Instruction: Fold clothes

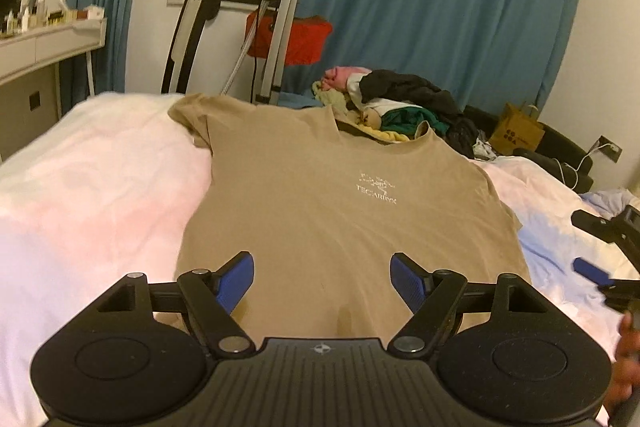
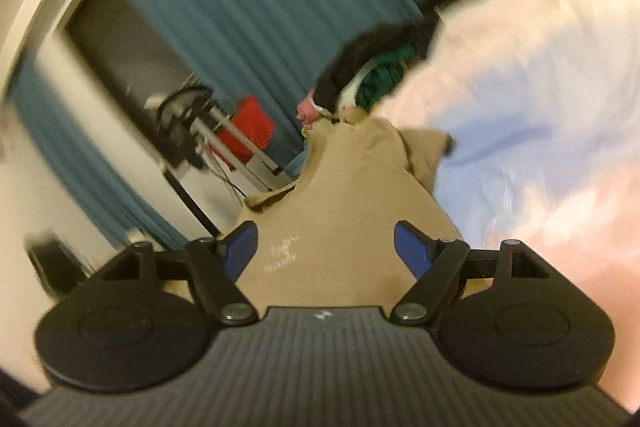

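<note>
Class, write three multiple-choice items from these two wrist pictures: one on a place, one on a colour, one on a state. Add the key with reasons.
1. Where does the heap of unfolded clothes lie?
A. beyond the T-shirt's collar
B. on the hem
C. on the white shelf

2. What colour is the T-shirt?
A. red
B. tan
C. green

3. How is the left claw?
A. shut on the shirt
B. shut, empty
C. open, empty

Key: A, the heap sits past the neckline; B, the spread cloth is tan; C, its blue pads stand wide apart with nothing between.

Teal curtains (image 1: 440, 7) hang behind a white-covered bed (image 1: 80, 187), beside cream walls (image 1: 600, 27).
</note>
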